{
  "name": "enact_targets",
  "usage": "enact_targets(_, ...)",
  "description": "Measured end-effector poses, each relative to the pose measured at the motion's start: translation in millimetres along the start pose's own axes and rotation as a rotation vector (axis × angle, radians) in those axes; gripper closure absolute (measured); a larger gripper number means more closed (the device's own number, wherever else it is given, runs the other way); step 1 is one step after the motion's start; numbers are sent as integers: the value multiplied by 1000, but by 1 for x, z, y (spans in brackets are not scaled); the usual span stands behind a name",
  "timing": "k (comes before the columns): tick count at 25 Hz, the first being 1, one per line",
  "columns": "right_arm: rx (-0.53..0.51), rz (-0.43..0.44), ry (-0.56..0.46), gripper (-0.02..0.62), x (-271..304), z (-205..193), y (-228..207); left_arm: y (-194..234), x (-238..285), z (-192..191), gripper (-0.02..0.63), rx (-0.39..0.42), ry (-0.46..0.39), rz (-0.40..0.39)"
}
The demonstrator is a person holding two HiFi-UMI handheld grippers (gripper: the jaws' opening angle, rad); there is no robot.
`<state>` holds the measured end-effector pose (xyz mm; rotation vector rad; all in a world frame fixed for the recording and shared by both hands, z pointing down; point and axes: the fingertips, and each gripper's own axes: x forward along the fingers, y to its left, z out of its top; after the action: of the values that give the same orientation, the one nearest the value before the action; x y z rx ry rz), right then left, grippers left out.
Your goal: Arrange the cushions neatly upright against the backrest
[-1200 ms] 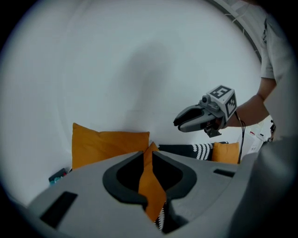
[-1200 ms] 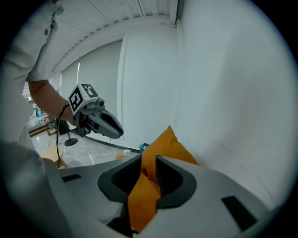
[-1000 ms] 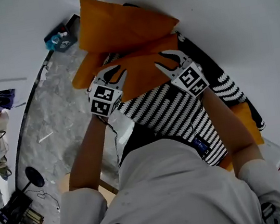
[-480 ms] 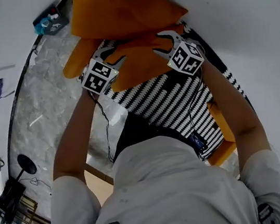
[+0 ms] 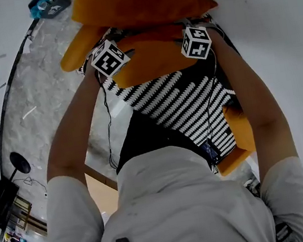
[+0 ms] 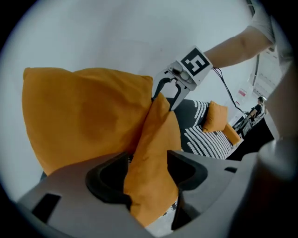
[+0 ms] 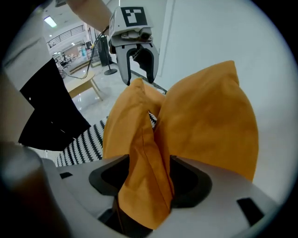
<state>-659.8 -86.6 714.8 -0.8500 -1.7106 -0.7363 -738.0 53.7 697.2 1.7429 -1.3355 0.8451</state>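
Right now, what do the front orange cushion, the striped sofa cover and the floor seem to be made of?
Front orange cushion: soft matte woven cloth, probably cotton or polyester; it creases and shows a stitched seam. Striped cover: black-and-white fabric, matte; weave too small to tell. Floor: grey-veined marble or marble-look tile, polished, with faint reflections.

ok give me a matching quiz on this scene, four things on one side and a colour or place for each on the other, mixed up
Things:
1. back cushion
2. front cushion
3. seat cover
4. floor

Colour or place:
a. black and white stripes
b. grey, marbled
c. against the white wall
d. just in front of another cushion

Pairs: 1-c, 2-d, 3-a, 4-b
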Motion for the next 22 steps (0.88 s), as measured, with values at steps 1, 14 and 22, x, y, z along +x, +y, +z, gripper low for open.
enact_targets(1,-1,23,20,321,9,-5,1,3,8,-4,347,7,15,-1)
enact_targets(14,71,241,244,373,68,-46,34,11,67,-57,328,14,239,-94)
enact_targets(22,51,173,206,520,74,-50,53,-8,77,-71,487,25,271,-111)
